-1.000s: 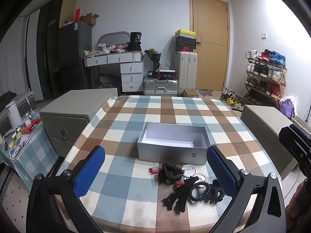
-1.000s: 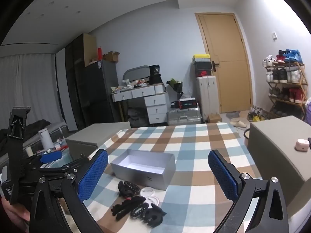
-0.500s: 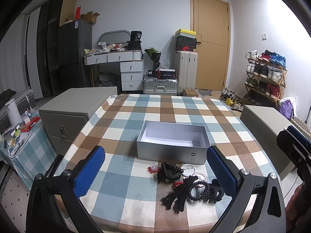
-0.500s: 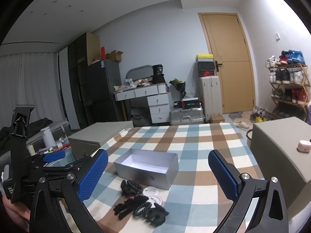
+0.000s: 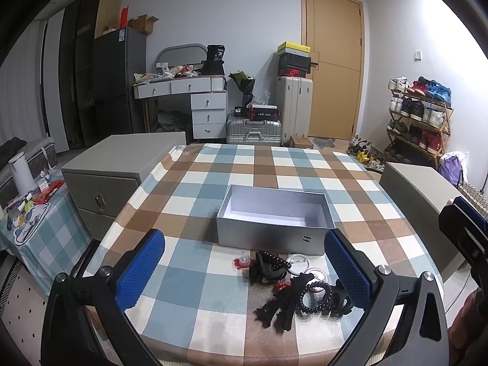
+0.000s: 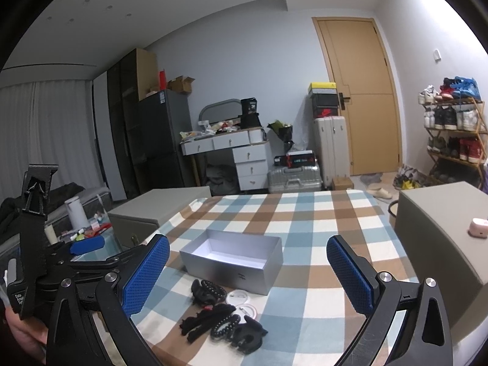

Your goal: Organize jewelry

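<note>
The tangle of hair accessories (image 5: 300, 294) lies on the checked tablecloth (image 5: 189, 277) just in front of the open silver box (image 5: 274, 219), which looks empty. Nothing is sorted yet, we judge, so our step is a first pick. Our left gripper (image 5: 244, 274) and right gripper (image 6: 248, 274) both hover above the near table edge, jaws spread wide, holding nothing. We would start with an outlying piece: the small red ornament (image 5: 243, 263) sits slightly apart from the pile. The black coiled hair tie (image 5: 315, 299) is springy and could drag its neighbours, and the black claw clip (image 5: 265, 270) is hard and glossy. The flat round badges (image 5: 299, 263) lie low against the cloth and may be awkward to pinch.
</note>
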